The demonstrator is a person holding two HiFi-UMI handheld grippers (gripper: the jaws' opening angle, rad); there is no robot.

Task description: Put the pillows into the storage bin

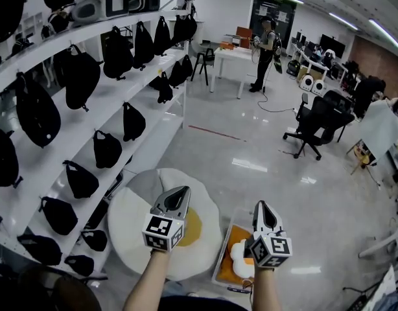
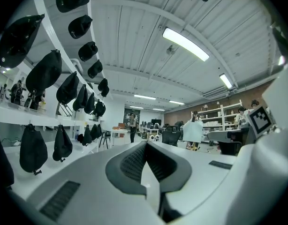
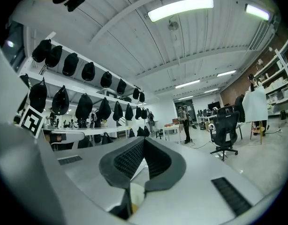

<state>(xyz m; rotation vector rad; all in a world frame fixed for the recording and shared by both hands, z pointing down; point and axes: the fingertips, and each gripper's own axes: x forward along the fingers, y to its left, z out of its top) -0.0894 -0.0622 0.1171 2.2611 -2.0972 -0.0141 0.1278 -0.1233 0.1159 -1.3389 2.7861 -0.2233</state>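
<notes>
My left gripper (image 1: 181, 192) jaws together, empty, fried-egg pillow (image 1: 131, 229) beneath, my right gripper (image 1: 260, 206) likewise closed above storage bin (image 1: 223, 254)

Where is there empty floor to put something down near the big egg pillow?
The shiny floor ahead, between the shelves and the office chair, is bare. So is the floor right of the storage bin. Crowded: the egg pillow lies beside the shelves, and the bin already holds a small pillow.
</notes>
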